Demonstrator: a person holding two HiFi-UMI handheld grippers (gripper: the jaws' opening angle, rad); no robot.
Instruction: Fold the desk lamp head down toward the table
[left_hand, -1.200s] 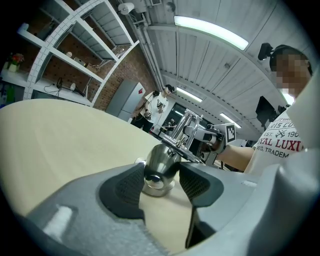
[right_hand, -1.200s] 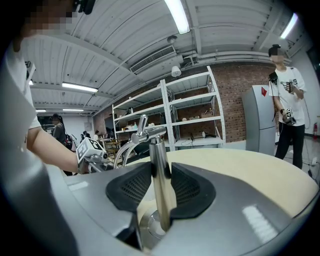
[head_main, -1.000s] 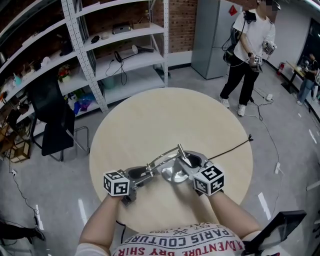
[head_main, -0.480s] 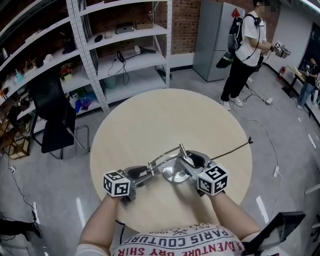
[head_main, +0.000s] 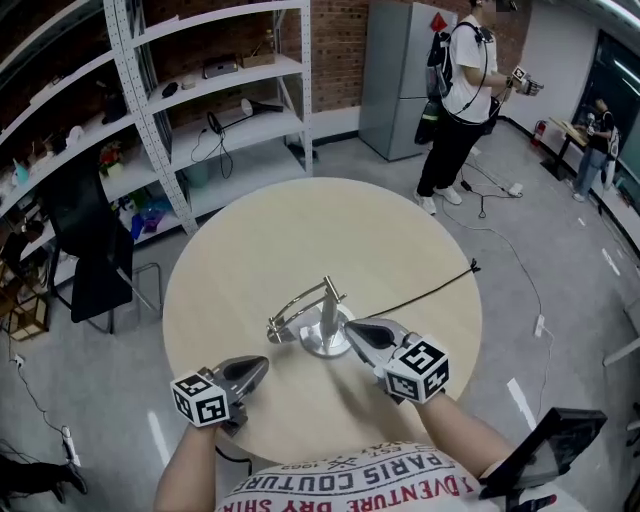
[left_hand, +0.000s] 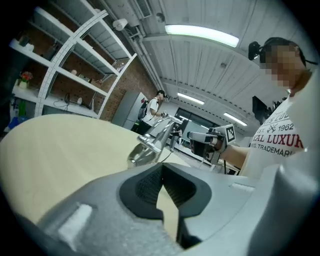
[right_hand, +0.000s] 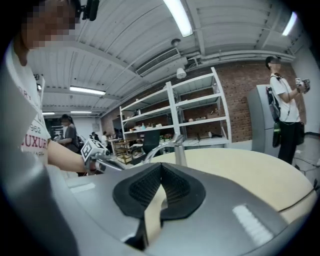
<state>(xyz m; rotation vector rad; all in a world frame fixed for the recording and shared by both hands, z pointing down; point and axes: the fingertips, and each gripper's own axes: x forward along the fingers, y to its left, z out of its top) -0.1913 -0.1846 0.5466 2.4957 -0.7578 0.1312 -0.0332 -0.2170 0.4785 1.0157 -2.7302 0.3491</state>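
Read the print first. Your shirt (head_main: 350, 478) shows "PARIS COUTURE" and "1962" in the head view. The left gripper view catches "LUXUR" and "TRADEMAR" on the same shirt. Each gripper's cube carries a black-and-white square marker.

The lamp (head_main: 326, 318) is bare silver metal. It has a round base, an upright post and an arm that slopes from the post's top down to your left, ending in a small head low over the table top. It stands in the near half of the round pale table (head_main: 300, 225), between your two grippers. A black cable (head_main: 420, 295) runs from the base to the table's right edge.

The left gripper (head_main: 262, 362) has just closed: its pads meet with nothing between them, and it sits apart from the lamp. The right gripper (head_main: 350, 326) has also just closed and holds nothing, with its tip just beside the base.

Only the head view shows the cable's whole run. The left gripper view shows the right gripper beyond the lamp, while the right gripper view shows the left gripper's cube left of the post
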